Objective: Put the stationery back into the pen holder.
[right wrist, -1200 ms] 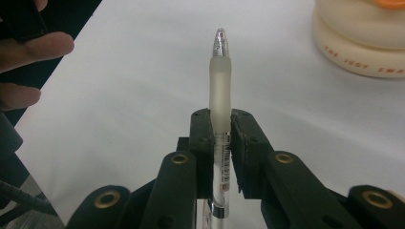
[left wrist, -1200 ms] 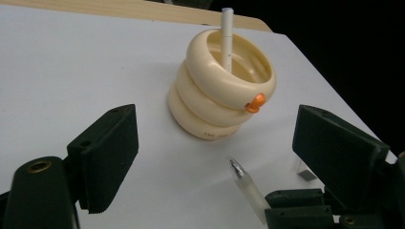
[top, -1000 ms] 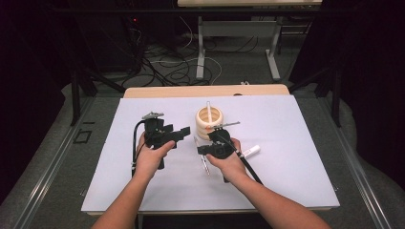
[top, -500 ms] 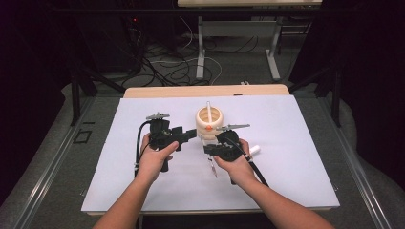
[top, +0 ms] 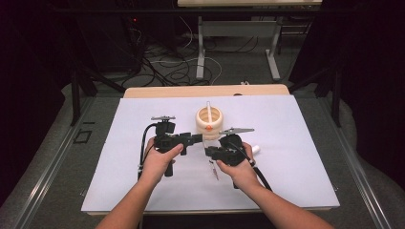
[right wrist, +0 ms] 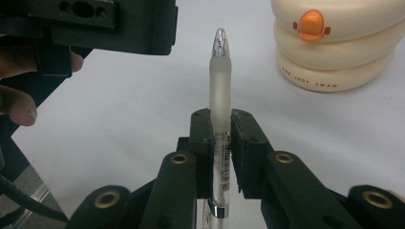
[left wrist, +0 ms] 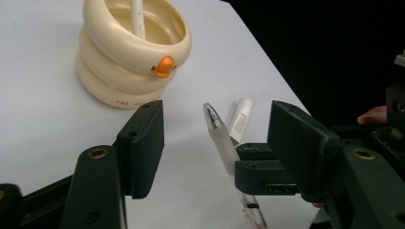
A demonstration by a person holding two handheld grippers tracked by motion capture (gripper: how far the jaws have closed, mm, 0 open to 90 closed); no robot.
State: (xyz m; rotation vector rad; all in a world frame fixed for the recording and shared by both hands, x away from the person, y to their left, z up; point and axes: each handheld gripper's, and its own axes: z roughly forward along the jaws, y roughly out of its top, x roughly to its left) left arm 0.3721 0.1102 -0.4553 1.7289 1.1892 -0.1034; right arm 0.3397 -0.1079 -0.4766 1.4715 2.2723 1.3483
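While the right gripper (right wrist: 220, 125) clamps a frosted clear pen (right wrist: 219, 90) by its barrel, tip pointing away from the jaws, the left gripper (left wrist: 217, 138) stands half-wide with that pen's tip between its pads – not touching either. Its jaws have just been closing. Both grippers meet above the white table sheet (top: 296, 143), just in front of a cream ring-shaped holder (top: 209, 120) with an orange button – one white pen (left wrist: 138, 18) stands inside it. A small white tube (left wrist: 240, 119) lies on the sheet nearby.
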